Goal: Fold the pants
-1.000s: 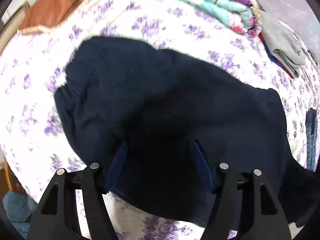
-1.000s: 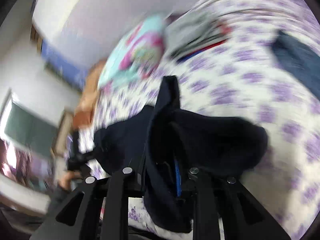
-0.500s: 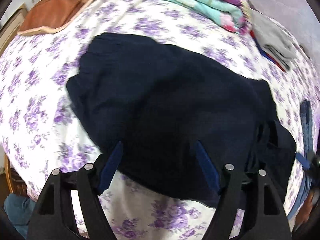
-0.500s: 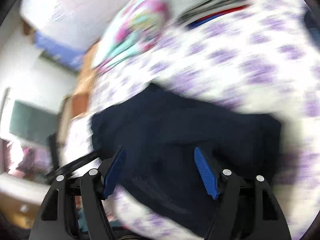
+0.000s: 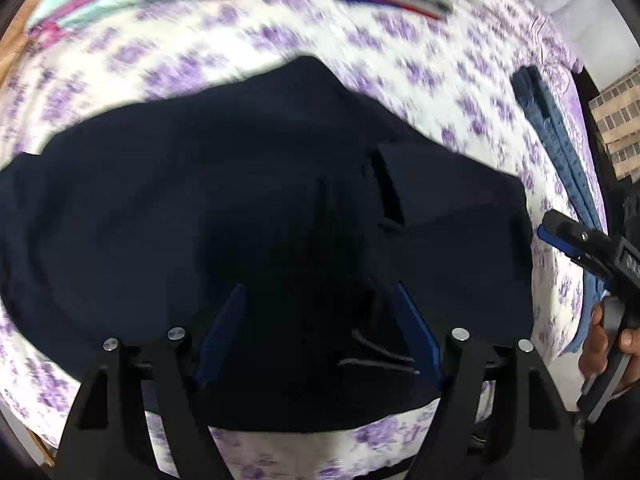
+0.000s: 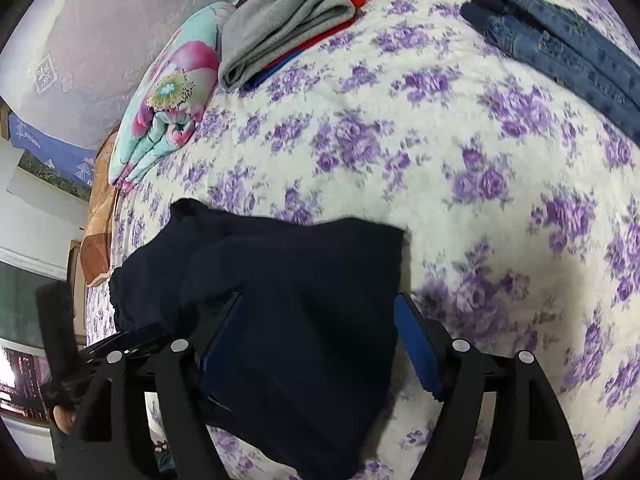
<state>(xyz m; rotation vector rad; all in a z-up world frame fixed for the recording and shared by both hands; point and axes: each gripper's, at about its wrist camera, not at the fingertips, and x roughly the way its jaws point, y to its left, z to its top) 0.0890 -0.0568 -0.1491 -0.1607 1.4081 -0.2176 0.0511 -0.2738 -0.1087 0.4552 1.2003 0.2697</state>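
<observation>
Dark navy pants [image 5: 240, 208] spread on the bed [image 6: 460, 240], one end folded over onto the rest, near the front edge. No readable writing on them. Left hand-held gripper [image 5: 318, 336] released, jaws wide over the cloth, pinching nothing. Right hand-held gripper [image 6: 320, 340] released too, jaws just opened, cloth lying loose between them; a second ago clamped on a lifted bunch of the pants, now dropped flat. Beyond: jeans [image 6: 560, 52] at the far right, grey folded clothes [image 6: 280, 28], floral blanket [image 6: 168, 100] near the wall.
</observation>
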